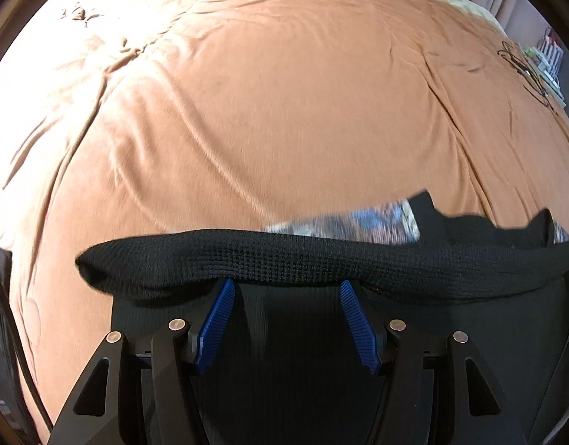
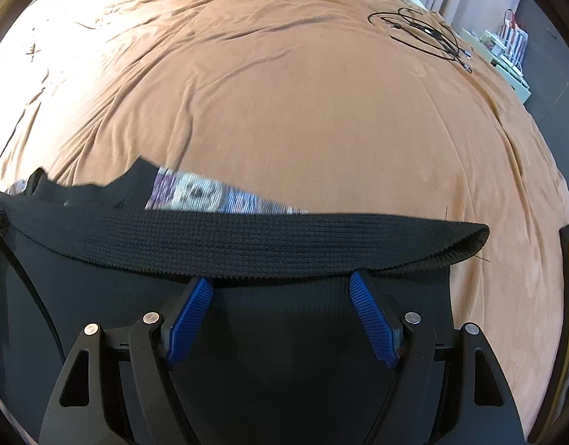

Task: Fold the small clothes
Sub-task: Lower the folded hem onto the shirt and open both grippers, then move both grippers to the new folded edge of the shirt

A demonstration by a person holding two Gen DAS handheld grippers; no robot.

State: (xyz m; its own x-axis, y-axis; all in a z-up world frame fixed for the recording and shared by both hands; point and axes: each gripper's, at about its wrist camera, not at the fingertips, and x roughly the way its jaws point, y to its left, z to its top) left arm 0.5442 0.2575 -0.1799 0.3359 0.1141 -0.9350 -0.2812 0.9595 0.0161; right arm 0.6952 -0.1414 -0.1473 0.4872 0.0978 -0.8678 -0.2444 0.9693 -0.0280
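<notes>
Both your grippers, left (image 1: 286, 289) and right (image 2: 280, 278), stand wide, tips hidden under the black waistband (image 1: 284, 259); grip unclear. Garment hangs over the orange bedspread (image 1: 265, 111); slack band could slip off, collapsing your fold.

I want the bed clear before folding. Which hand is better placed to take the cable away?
Right, probably: the cable lies to its side and looks nearer in its view than in the left view. However, the black garment hangs over the fingers of both hands.
</notes>
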